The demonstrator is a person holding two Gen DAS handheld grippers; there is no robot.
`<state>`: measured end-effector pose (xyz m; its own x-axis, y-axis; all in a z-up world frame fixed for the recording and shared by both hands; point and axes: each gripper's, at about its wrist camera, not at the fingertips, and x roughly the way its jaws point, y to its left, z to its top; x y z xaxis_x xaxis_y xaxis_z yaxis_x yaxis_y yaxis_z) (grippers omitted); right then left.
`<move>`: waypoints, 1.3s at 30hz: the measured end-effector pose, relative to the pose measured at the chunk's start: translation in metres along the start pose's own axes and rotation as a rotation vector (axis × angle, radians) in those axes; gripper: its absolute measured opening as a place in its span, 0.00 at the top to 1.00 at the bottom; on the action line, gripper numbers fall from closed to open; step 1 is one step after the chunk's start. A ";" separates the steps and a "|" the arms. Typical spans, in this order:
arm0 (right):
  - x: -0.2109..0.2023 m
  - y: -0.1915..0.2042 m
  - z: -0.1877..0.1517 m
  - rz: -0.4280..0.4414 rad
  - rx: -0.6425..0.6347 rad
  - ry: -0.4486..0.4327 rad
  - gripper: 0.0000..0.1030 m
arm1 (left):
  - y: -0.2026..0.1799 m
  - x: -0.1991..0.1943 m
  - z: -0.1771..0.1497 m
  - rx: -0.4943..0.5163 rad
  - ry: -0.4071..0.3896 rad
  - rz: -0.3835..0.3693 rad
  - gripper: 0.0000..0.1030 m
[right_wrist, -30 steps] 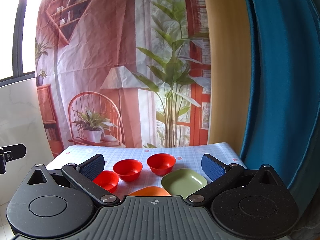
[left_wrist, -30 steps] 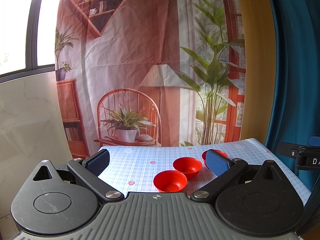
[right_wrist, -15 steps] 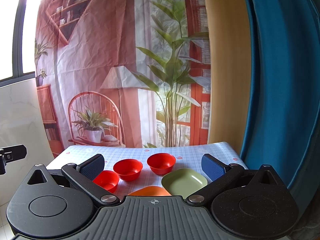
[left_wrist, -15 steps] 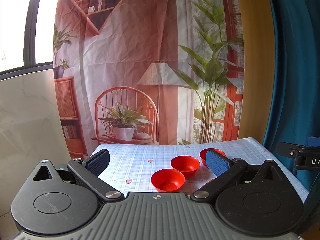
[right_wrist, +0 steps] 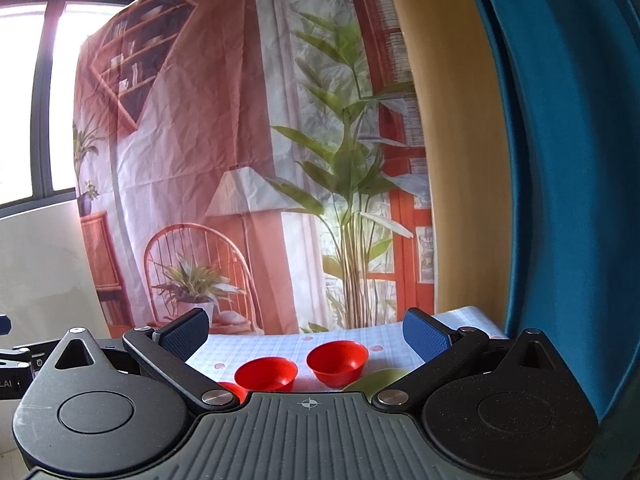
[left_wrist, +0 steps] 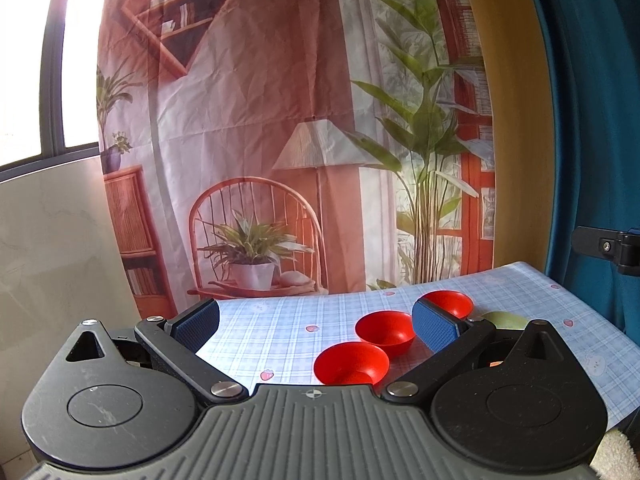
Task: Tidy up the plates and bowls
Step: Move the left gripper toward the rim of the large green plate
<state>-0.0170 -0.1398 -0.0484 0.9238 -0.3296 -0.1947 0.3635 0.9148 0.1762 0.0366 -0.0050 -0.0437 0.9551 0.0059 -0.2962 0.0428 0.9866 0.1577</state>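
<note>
Three red bowls (left_wrist: 351, 363), one green plate (left_wrist: 505, 321), perhaps more hidden.

Checked-cloth table (left_wrist: 280, 332) carries three red bowls (left_wrist: 385, 333) and a green plate (left_wrist: 505, 320).

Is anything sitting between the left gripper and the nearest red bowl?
Nothing visible does. The left gripper is open above the checked tablecloth, and the nearest red bowl lies just ahead between its fingers. Only bare cloth shows in front of it; the other bowls are farther back.
</note>
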 end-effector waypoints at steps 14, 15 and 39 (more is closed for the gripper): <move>0.074 -0.001 -0.058 0.028 -0.047 0.192 0.00 | 0.007 0.078 -0.033 -0.025 0.106 0.029 0.00; 0.076 0.001 -0.062 0.026 -0.056 0.202 0.00 | 0.009 0.083 -0.037 -0.034 0.126 0.031 0.00; 0.127 0.020 -0.124 0.061 -0.079 0.471 0.12 | 0.032 0.134 -0.094 -0.156 0.317 -0.082 0.01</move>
<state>0.0923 -0.1347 -0.1892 0.7815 -0.1503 -0.6055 0.2836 0.9501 0.1302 0.1384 0.0429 -0.1673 0.8112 -0.0481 -0.5827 0.0470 0.9988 -0.0169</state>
